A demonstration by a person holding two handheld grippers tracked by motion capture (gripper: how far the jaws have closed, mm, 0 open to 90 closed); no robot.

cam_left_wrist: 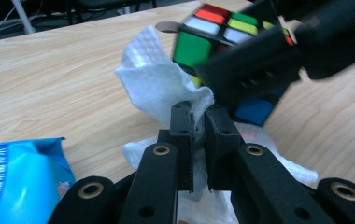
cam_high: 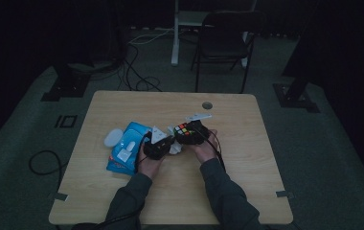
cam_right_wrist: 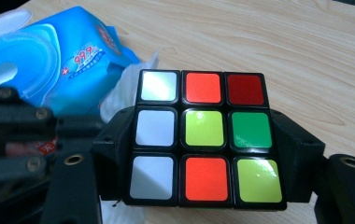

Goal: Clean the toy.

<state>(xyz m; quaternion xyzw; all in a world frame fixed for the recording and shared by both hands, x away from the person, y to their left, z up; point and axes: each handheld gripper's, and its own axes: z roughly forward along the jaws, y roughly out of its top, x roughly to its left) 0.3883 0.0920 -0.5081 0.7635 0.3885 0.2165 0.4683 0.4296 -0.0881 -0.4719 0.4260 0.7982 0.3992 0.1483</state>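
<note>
A colourful puzzle cube (cam_right_wrist: pixel 202 135) sits clamped between the two black jaws of my right gripper (cam_right_wrist: pixel 203 154), its top face showing white, red and green squares. In the high view the cube (cam_high: pixel 184 129) is at the table's middle, with the right gripper (cam_high: pixel 193 134) around it. My left gripper (cam_left_wrist: pixel 199 123) is shut on a white wet wipe (cam_left_wrist: pixel 159 86), which is pressed against the cube's (cam_left_wrist: pixel 199 44) side. From above, the left gripper (cam_high: pixel 163 143) sits just left of the cube, with the wipe (cam_high: pixel 174 147) bunched between them.
A blue pack of wet wipes (cam_high: pixel 125 151) lies on the wooden table (cam_high: pixel 247 182) left of the hands, its white lid (cam_high: pixel 114 138) flipped open beside it. A round cable hole (cam_high: pixel 207 105) is in the table's far side. A dark chair (cam_high: pixel 223 43) stands beyond.
</note>
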